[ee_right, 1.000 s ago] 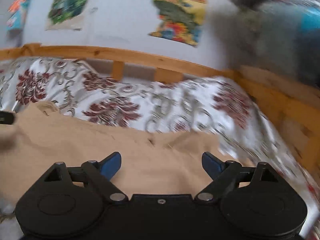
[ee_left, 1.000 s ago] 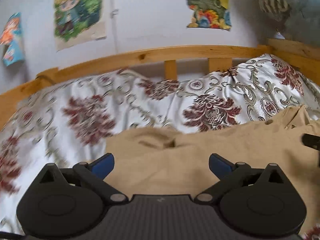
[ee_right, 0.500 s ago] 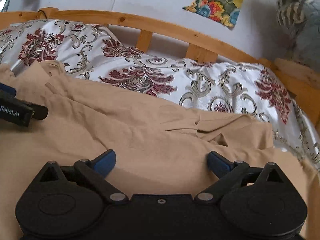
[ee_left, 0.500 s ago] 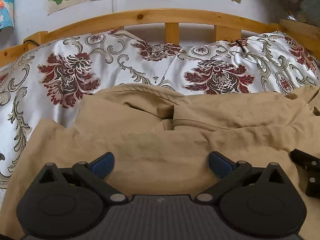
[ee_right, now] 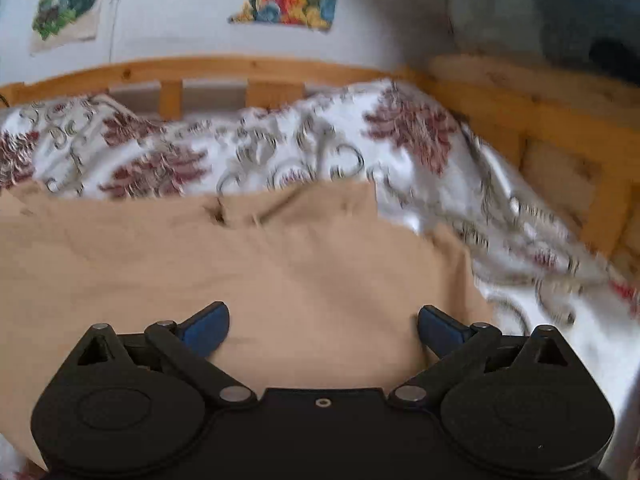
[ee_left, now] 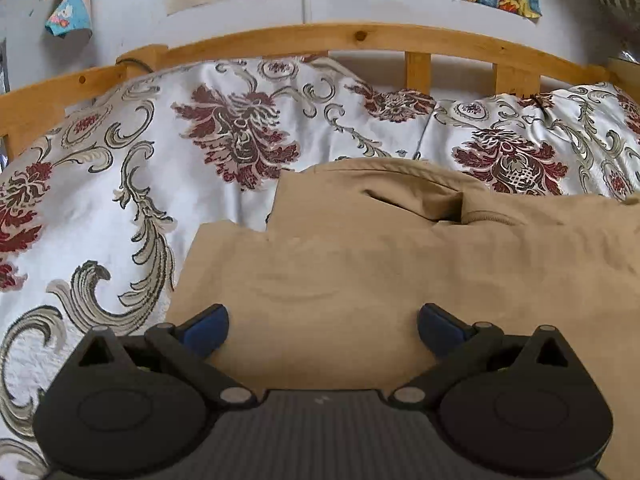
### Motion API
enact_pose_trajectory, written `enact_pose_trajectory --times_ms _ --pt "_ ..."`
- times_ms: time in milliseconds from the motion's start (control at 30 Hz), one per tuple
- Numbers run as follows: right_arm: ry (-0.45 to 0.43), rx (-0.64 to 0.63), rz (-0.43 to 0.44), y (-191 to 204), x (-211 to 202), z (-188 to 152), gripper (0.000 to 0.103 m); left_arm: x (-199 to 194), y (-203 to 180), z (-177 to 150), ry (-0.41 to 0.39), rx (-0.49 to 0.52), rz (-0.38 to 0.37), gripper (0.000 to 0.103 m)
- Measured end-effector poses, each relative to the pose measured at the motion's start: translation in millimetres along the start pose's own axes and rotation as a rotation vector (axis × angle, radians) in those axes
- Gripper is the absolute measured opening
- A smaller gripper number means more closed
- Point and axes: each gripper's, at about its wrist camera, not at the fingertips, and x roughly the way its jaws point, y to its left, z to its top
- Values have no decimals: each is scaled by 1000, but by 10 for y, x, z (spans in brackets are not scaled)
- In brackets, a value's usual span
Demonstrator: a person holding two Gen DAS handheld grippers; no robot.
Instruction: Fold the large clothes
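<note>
I have both tongs over the bed. My left tongs (ee_left: 322,330) are spread wide, blue pads apart, nothing pinched; the tan garment (ee_left: 400,264) lies flat just ahead of them and under the gap, its left edge running past the left pad (ee_left: 208,330). A folded collar part sits further ahead, towards the wooden rail (ee_left: 360,38). The flowered bedspread (ee_left: 120,208) shows to the left and beyond.

My right tongs (ee_right: 323,330) have just been opening and now stand spread as well, with no cloth caught between the pads (this view is blurred). Here the garment fills the space ahead and to the left, and its right edge drops just past the right pad (ee_right: 438,330), with bedspread to the right.
</note>
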Motion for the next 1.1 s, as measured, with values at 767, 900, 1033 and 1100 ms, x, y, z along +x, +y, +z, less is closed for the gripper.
enact_pose_trajectory --times_ms 767,900,1033,1100 --pt "146 433 188 -9 -1041 144 102 -1155 -17 -315 248 -124 -14 103" --pt "320 659 122 -321 -980 -125 102 -1219 -16 -374 290 -158 -49 103" --pt "318 758 87 -504 -830 -227 102 -1162 -43 -380 322 -163 -106 103" --pt "299 777 98 -525 -742 -235 102 -1120 -62 -391 329 -164 -97 103"
